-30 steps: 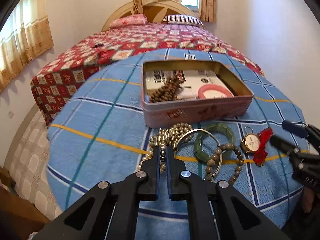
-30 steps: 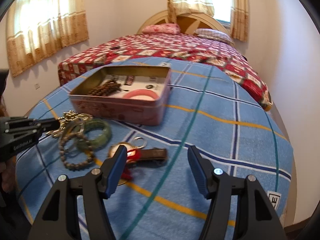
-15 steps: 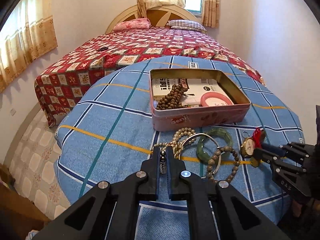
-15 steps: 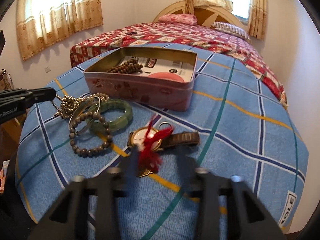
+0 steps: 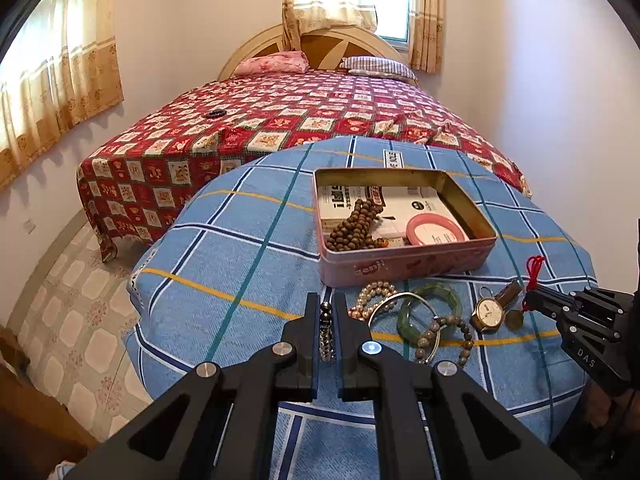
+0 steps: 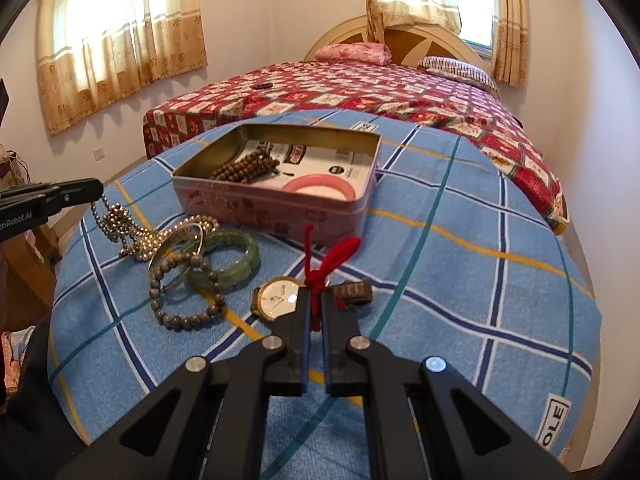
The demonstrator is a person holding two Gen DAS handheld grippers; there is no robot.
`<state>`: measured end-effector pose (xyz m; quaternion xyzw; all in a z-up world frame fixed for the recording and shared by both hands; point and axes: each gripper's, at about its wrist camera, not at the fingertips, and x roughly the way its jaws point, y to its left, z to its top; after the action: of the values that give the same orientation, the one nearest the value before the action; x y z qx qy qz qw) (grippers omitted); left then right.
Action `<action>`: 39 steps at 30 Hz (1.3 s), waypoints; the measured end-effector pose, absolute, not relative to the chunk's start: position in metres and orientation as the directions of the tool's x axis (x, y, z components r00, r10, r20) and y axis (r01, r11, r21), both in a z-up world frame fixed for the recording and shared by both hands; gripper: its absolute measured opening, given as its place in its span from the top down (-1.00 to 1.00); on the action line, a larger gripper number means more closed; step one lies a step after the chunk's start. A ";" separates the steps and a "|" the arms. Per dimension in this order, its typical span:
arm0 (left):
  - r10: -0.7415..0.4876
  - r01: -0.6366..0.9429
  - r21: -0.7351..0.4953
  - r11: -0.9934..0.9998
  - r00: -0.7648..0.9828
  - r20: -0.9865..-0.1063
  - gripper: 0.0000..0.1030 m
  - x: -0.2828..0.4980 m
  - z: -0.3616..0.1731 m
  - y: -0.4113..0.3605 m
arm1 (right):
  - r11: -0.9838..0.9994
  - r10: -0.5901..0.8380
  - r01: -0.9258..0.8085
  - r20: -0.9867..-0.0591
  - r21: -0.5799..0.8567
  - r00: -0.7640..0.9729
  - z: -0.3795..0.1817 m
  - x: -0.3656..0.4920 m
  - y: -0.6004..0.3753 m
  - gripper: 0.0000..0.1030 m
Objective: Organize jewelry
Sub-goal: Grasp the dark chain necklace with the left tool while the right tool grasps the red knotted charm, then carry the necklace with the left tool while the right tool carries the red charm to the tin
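My left gripper [image 5: 326, 312] is shut on a silver bead chain [image 5: 327, 336]. In the right wrist view the chain [image 6: 120, 220] hangs from the left gripper [image 6: 94, 190] down to a pile on the blue checked cloth. My right gripper [image 6: 316, 304] has its jaws closing tight on a red cord [image 6: 328, 256]. The cord [image 5: 534, 264] carries a brass coin [image 5: 514, 320] that dangles below the right gripper [image 5: 534, 304]. A gold watch [image 6: 276, 298] lies just left of the fingers. The pink tin [image 5: 404, 264] holds brown beads [image 5: 356, 228] and a pink bangle [image 5: 436, 232].
In front of the tin lie a green jade bangle [image 5: 430, 308], a silver bangle [image 5: 400, 306], a grey bead bracelet [image 5: 444, 340] and pearl beads [image 5: 374, 294]. The round table's edge drops off near both grippers. A bed with a red quilt [image 5: 300, 120] stands behind.
The right gripper's jaws went from wide open to shut on the red cord beside the watch. The left gripper rose a little, drawing the chain up from the pile.
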<state>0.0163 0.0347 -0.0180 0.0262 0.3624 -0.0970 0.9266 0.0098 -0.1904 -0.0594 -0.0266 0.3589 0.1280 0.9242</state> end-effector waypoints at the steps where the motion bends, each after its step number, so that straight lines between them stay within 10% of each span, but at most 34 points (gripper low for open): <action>1: -0.163 0.200 -0.023 0.979 0.720 -0.674 0.91 0.015 -0.016 0.035 | 0.966 0.217 -0.256 -0.667 0.042 0.712 -0.057 0.010 -0.191 0.87; 39: -0.149 0.220 0.024 0.975 0.732 -0.665 0.91 0.026 -0.011 0.020 | 0.966 0.216 -0.257 -0.622 0.025 0.753 -0.037 0.019 -0.192 0.87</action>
<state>0.0261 0.0197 -0.0105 0.0504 0.3524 -0.0991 0.9292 0.0188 -0.1924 -0.0369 -0.0311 0.3280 0.1265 0.9356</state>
